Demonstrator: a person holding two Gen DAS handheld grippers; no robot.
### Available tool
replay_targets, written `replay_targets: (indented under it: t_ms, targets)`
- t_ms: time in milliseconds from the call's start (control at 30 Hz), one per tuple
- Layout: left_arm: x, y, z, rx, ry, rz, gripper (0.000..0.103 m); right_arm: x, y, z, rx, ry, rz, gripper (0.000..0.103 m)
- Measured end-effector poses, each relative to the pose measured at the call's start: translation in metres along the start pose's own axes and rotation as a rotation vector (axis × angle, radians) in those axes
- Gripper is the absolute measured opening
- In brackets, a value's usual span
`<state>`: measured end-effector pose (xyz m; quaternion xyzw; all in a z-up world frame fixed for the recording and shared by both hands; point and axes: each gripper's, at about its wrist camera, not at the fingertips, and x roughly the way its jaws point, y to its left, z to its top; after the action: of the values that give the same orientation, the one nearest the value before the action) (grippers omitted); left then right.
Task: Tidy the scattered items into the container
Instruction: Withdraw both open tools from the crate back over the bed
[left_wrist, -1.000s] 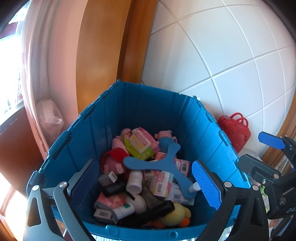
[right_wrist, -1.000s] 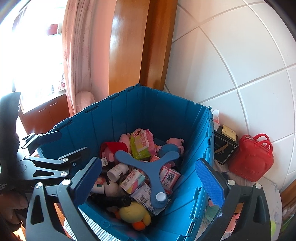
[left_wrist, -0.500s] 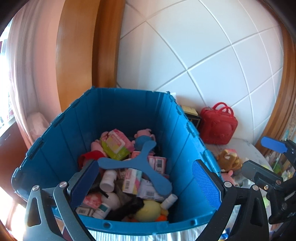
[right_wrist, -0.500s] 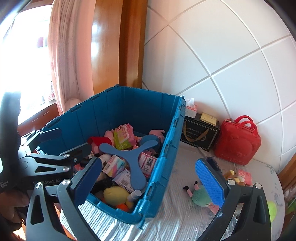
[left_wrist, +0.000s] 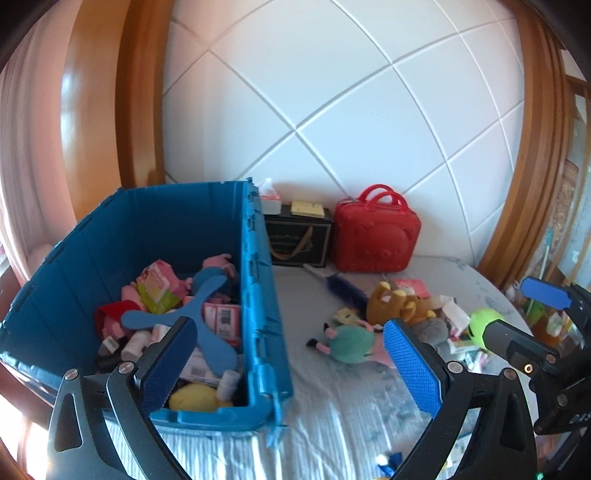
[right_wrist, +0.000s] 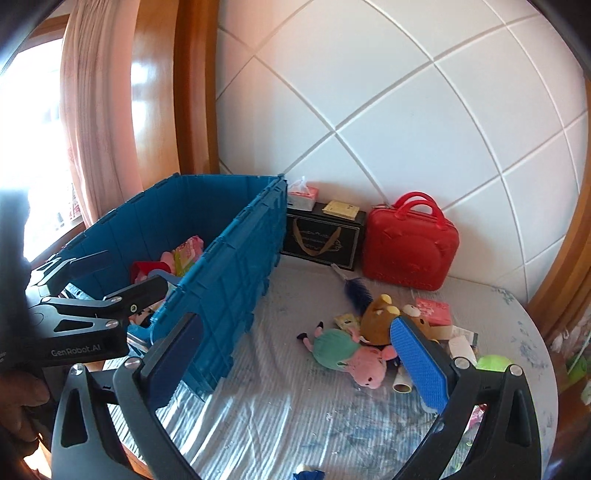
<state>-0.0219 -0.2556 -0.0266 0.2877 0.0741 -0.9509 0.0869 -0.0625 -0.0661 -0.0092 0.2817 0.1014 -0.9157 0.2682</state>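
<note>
At four o'clock from the bin (right_wrist: 221, 266), the pig (right_wrist: 347, 354) lies on its side, green dress, pink head, soft. The right gripper (right_wrist: 295, 362), fingers spread and empty, should likely drop over its body. The left gripper (left_wrist: 288, 363), also spread, idles. A bear (right_wrist: 380, 317) touches the pig.

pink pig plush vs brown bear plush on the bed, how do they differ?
The pink pig plush lies on its side, stretched out; the brown bear plush sits bunched behind it. The pig wears a teal dress; the bear shows only brown fur with a yellow ear patch. The pig is nearer the blue crate; the bear is nearer the red case. Both lie outside the crate, ungripped.
</note>
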Motion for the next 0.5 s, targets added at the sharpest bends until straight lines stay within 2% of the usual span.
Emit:
replay_targets:
  t_ms: [267, 500]
  targets:
    - [-0.001, -0.087, -0.021, 0.058, 0.040, -0.062, 0.102, -0.035, -0.063, -0.029, 0.069, 0.021, -0.060, 0.103]
    - [-0.004, -0.148, -0.035, 0.092, 0.086, -0.114, 0.102, -0.065, -0.111, -0.059, 0.114, 0.043, -0.105, 0.103]
